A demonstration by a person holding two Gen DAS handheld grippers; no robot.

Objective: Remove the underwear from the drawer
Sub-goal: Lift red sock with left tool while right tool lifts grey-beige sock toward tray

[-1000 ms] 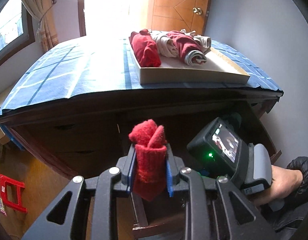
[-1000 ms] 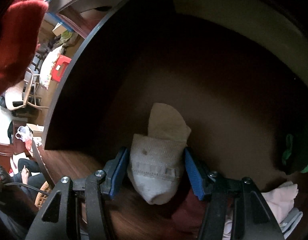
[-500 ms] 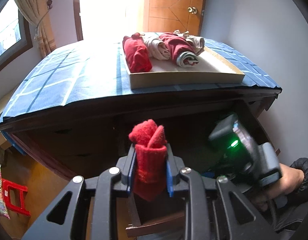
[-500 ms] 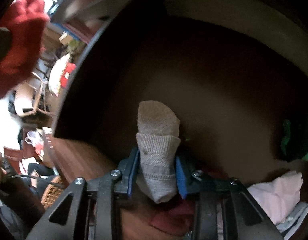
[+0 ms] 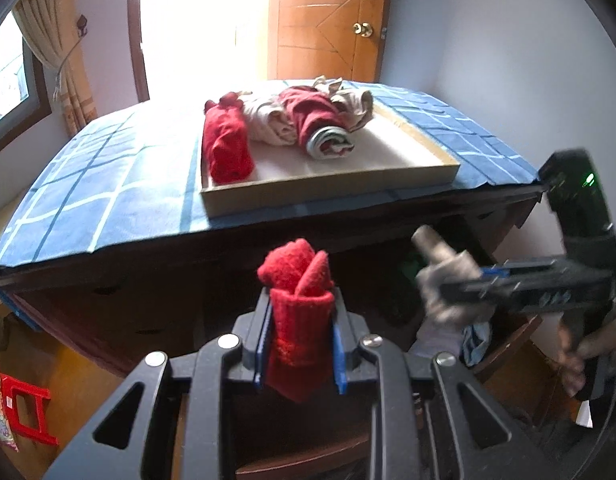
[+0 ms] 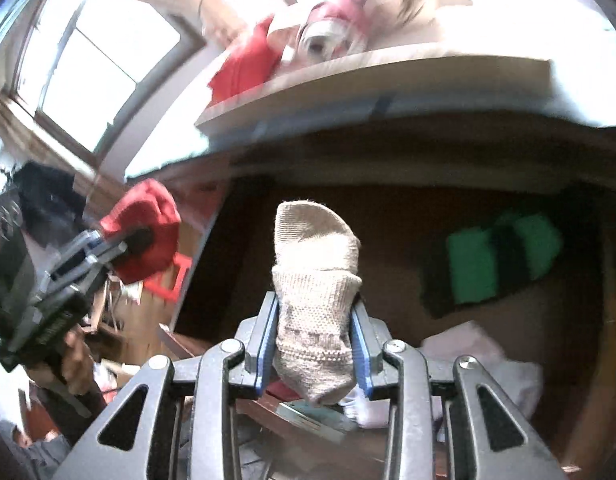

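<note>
My left gripper (image 5: pixel 299 344) clamps a red sock (image 5: pixel 298 320); my right gripper (image 6: pixel 315 350), jaws just closed, pinches a beige sock (image 6: pixel 315 304). Both are out; the tray (image 5: pixel 327 190), upper centre, holds several, while clothes (image 6: pixel 483 356) remain lower right in the drawer.

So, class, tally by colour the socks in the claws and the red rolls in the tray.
Red socks, in left claw: 1
Beige socks, in right claw, whose jaws have just been closing on them: 1
Red rolls in tray: 2
Total: 4
</note>
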